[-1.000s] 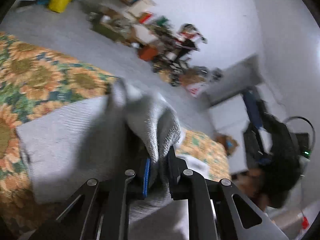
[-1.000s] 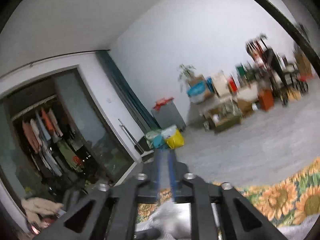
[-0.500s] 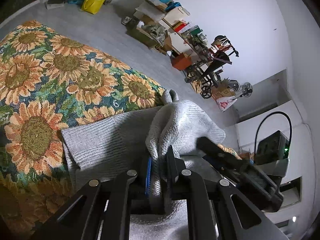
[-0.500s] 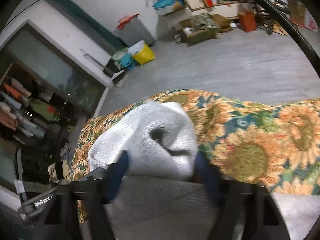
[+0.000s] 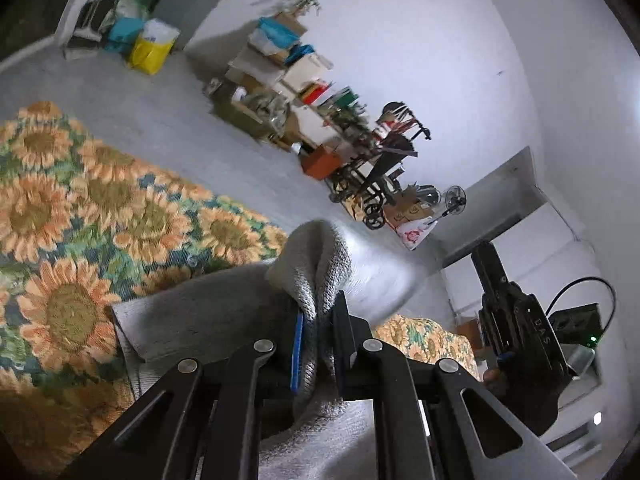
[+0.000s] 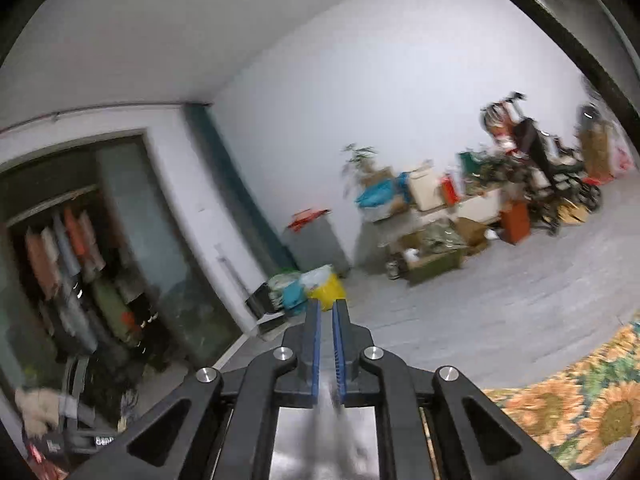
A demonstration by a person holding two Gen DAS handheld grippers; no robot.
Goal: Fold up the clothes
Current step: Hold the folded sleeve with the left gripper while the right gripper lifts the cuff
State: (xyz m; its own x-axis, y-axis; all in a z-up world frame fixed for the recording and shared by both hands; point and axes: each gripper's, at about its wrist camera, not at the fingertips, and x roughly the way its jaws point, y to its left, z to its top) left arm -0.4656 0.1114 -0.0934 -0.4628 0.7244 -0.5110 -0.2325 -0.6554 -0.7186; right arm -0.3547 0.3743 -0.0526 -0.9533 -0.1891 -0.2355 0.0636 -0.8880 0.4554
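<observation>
Sunflower-print cover (image 5: 80, 216) fills the left and lower left of the left wrist view, orange blooms on green, motion-blurred. Grey knit garment (image 5: 208, 308) lies on it at lower centre, one flat panel spread toward the left, a bunched fold rising at centre frame. Left hand-held gripper (image 5: 318, 320) is pinching that fold: fabric is squeezed between the blue pad and the black finger, and more knit hangs below through the linkage. Upper centre: cluttered shelving (image 5: 280, 76) against a white wall, yellow bag (image 5: 154, 50) to its left on the grey floor, a stroller (image 5: 384, 168) to its right. Far right: right hand-held gripper (image 5: 490, 264) seen from the side, pointing up, a fingertip visible at its grip.

Right wrist view, left edge: open wardrobe (image 6: 68, 256) with hanging clothes. Lower centre: the right hand-held gripper (image 6: 326, 316) has its blue pads pressed nearly together; at the tips nothing sits between them. A blurred grey patch shows at the pad bases; cannot tell whether it is gripped cloth. Lower right corner: the sunflower cover again.
</observation>
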